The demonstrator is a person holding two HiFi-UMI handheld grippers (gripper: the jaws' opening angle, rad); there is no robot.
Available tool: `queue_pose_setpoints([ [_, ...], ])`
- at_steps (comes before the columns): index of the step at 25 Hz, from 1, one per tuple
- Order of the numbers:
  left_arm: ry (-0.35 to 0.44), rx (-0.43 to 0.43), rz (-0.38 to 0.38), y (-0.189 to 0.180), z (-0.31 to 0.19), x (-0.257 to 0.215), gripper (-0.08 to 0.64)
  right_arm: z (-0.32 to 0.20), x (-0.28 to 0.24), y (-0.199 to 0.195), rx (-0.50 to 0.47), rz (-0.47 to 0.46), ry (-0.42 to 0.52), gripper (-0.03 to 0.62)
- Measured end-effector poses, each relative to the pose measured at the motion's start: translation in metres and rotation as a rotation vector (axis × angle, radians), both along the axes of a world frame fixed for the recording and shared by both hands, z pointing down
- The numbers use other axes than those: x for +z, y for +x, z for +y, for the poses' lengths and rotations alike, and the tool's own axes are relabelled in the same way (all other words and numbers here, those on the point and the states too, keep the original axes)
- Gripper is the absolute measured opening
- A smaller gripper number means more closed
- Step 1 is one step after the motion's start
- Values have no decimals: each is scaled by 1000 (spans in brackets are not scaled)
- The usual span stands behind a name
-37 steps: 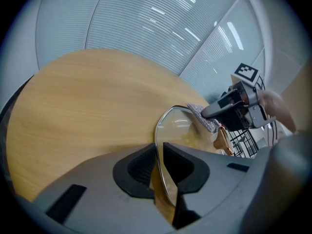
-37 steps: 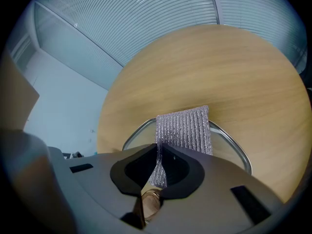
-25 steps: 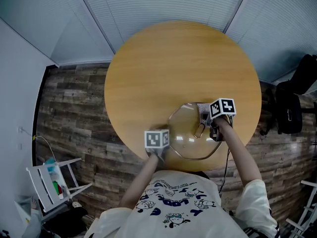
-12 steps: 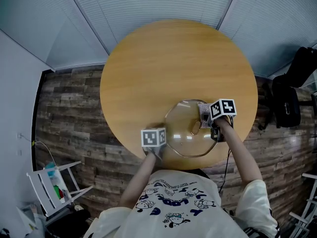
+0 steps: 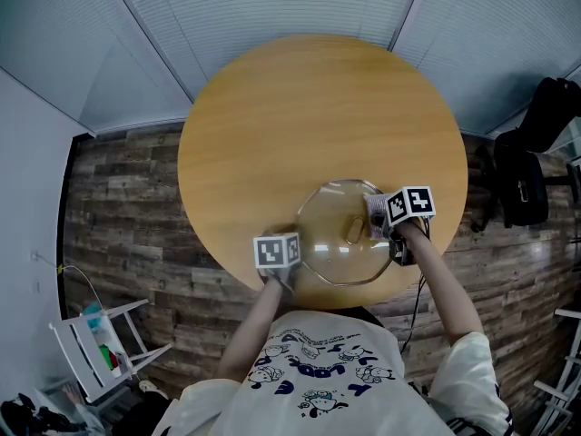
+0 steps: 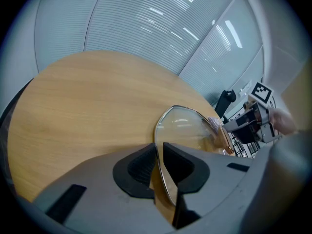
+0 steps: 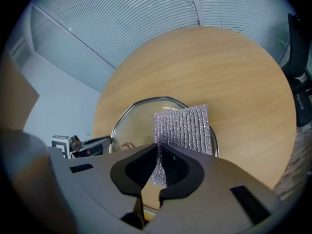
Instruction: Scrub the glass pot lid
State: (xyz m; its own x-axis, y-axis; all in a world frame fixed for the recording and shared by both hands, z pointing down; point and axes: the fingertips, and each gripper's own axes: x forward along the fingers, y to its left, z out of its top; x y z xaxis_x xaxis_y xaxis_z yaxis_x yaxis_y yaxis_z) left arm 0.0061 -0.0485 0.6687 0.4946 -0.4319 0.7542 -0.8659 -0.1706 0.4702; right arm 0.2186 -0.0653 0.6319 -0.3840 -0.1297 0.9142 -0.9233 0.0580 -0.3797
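The worktop (image 5: pixel 300 107) is a round slab of light wood with a plain, even grain. One thing lies directly on it, a glass lid (image 5: pixel 327 221). The lid sits in the near right part, close to the edge by the person. Its metal rim is many-sided rather than round, its knob (image 5: pixel 352 232) faces up, and the wood shows through the glass. Whether the lid's left edge rests flat cannot be told. Below is a floor (image 5: pixel 127 207) of dark mixed planks. A white rack (image 5: pixel 104 343) stands on it at near left and a black chair (image 5: pixel 536 143) at right, both well apart from the worktop.
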Motion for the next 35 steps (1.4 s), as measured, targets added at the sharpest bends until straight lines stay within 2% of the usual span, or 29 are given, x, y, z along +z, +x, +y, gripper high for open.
queue_pose_setpoints([
  [16, 3, 18, -7, 2, 0, -1, 57, 34, -1, 9, -40, 11, -23, 44],
  [35, 7, 35, -20, 2, -3, -1, 57, 74, 0, -1, -120, 18, -60, 43],
])
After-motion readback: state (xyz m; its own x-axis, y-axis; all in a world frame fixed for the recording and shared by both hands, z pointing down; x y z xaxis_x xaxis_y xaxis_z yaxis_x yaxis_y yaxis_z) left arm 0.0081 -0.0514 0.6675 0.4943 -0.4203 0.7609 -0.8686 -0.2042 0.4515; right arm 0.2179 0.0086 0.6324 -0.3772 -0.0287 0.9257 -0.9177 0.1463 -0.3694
